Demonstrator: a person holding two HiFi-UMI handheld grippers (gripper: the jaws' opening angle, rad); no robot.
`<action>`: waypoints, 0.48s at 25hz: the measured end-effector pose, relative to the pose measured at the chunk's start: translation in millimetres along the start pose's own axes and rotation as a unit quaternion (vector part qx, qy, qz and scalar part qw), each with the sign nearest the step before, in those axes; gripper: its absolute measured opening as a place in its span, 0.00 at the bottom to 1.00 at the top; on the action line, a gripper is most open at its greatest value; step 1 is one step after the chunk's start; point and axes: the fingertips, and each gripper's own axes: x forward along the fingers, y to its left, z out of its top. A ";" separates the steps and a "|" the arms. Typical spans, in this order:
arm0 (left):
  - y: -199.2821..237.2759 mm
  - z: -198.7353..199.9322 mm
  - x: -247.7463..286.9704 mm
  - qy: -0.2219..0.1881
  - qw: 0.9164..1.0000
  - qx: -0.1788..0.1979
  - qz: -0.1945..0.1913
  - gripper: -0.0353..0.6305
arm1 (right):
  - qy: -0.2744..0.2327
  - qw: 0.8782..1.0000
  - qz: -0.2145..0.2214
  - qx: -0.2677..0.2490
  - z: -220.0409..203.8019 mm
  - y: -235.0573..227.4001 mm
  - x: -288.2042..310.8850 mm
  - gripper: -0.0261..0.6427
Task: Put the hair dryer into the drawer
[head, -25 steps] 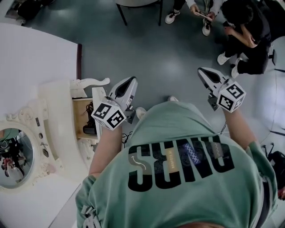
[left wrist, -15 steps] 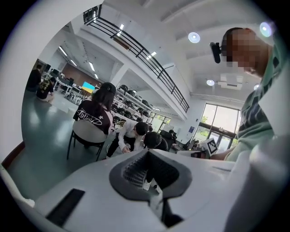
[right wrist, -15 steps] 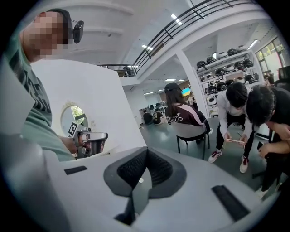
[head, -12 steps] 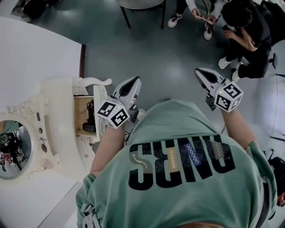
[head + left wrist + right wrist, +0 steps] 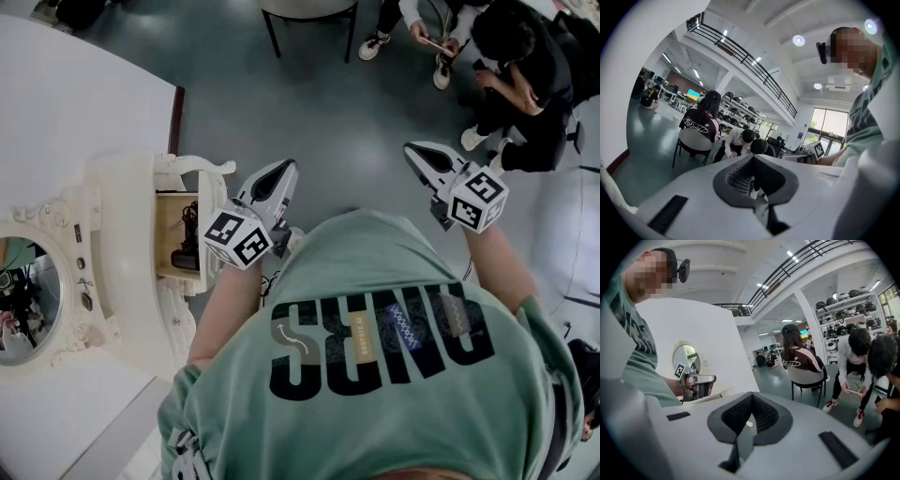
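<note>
A black hair dryer (image 5: 187, 249) lies inside the open wooden drawer (image 5: 170, 212) of a white vanity (image 5: 122, 234) at the left of the head view. My left gripper (image 5: 281, 169) hovers just right of the drawer's white front, shut with nothing between its fingers. In the left gripper view its jaws (image 5: 753, 160) meet, pointing out over the room. My right gripper (image 5: 413, 149) is held further right over the grey floor, also shut and empty. In the right gripper view its jaws (image 5: 750, 398) are closed, and the left gripper (image 5: 696, 383) shows beyond them.
An oval mirror (image 5: 21, 298) sits on the vanity. A white wall panel (image 5: 75, 94) fills the upper left. People (image 5: 525, 66) sit and crouch at the top right, beside a chair (image 5: 309, 14). Grey floor (image 5: 328, 112) lies between them and me.
Both grippers have lifted slightly and stayed shut. The hair dryer and the open drawer have not moved; the view has shifted a little.
</note>
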 end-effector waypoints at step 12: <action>-2.6 -3.5 -11.8 -0.006 1.000 -0.005 0.008 0.07 | 0.012 1.000 0.021 -0.015 -0.7 12.4 4.1 0.03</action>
